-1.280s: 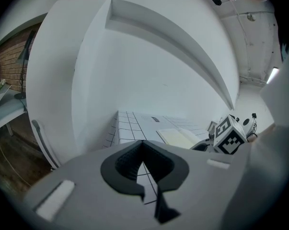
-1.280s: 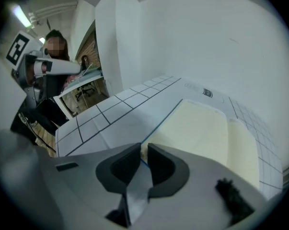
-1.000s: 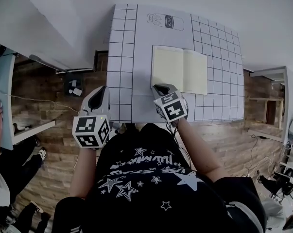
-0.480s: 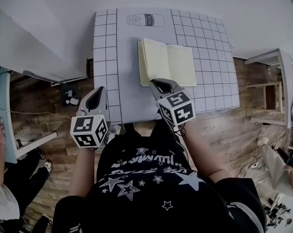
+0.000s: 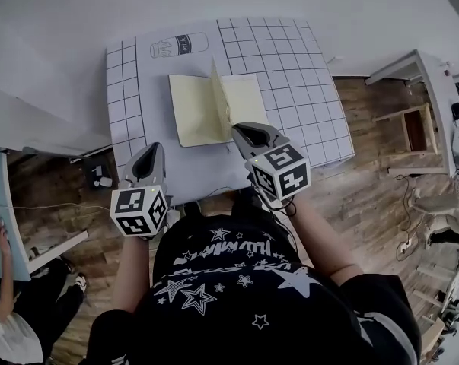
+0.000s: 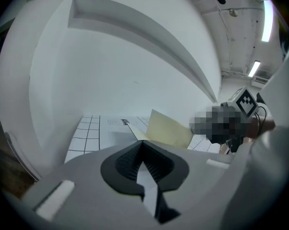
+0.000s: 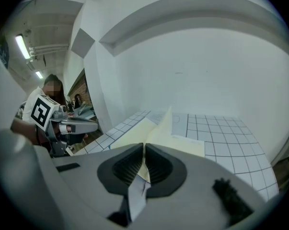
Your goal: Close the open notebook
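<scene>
The notebook (image 5: 199, 109) lies open with cream pages on the white gridded mat (image 5: 290, 52). Its right-hand leaf (image 5: 218, 90) stands up almost on edge above the spine. My right gripper (image 5: 244, 131) is shut on that leaf's near corner; in the right gripper view the cream leaf (image 7: 162, 124) runs straight into my closed right gripper (image 7: 144, 150). My left gripper (image 5: 149, 156) hovers at the table's near left edge, shut and empty. In the left gripper view the left gripper (image 6: 143, 146) points at the raised notebook (image 6: 169, 129).
A bottle outline (image 5: 172, 46) is printed on the mat beyond the notebook. The table ends just before my body, with wooden floor (image 5: 366, 181) to the right and a white shelf unit (image 5: 419, 90) there. Another person (image 5: 1, 295) is at the far left.
The right gripper has risen and swung left, and the notebook's right leaf has gone from flat to nearly upright. The left gripper has drifted forward toward the table.
</scene>
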`<state>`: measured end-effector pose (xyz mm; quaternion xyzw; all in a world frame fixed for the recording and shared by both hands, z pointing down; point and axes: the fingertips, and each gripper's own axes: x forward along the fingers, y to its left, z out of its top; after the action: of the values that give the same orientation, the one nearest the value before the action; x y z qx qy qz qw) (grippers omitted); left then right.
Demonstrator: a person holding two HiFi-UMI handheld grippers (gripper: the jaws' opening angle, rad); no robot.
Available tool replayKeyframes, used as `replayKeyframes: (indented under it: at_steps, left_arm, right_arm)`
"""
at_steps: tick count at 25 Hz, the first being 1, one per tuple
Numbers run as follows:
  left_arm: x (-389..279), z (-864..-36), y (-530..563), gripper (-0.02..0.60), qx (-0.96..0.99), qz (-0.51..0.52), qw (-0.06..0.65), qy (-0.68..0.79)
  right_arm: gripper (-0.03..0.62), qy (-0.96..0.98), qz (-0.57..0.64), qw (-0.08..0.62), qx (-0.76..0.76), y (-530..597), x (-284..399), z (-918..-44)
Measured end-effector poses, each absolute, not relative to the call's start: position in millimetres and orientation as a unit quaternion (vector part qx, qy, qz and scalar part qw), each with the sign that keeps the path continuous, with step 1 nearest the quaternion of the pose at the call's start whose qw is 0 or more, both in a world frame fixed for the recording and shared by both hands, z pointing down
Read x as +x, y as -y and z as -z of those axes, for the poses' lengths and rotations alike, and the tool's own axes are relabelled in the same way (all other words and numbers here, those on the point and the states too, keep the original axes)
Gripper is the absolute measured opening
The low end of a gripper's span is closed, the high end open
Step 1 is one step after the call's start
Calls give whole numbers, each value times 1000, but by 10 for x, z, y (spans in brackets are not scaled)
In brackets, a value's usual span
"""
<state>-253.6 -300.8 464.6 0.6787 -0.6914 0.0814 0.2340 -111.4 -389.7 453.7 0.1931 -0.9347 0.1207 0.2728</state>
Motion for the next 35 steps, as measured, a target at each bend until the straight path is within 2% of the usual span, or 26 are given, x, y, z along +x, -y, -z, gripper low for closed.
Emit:
replayKeyframes:
  at_steps: [10,21,28,31,35]
  left_arm:
    - [-2199,-4611,3307,9,657,-76,234,713]
    - [-1951,-4680,3393,9,634,-91,242,729]
    - [-1743,-4721,3482,9,632,-92,244,730]
    - [-1663,-4722,3534,9,632,-88,242,731]
    - [-1579,-4709,3589,9,628,-80,238,737]
  right_arm:
    - [26,911,-200,295,208,4377,-447,-5031]
    - [29,883,-244,347,201,4586,-108,-5624]
    - [28,871,-229,399,172,4518,34,-5837]
    - [28,881,-214,386,169,4533,77,-5740]
    - [28,919,-183,304,173,4705,23,-5300]
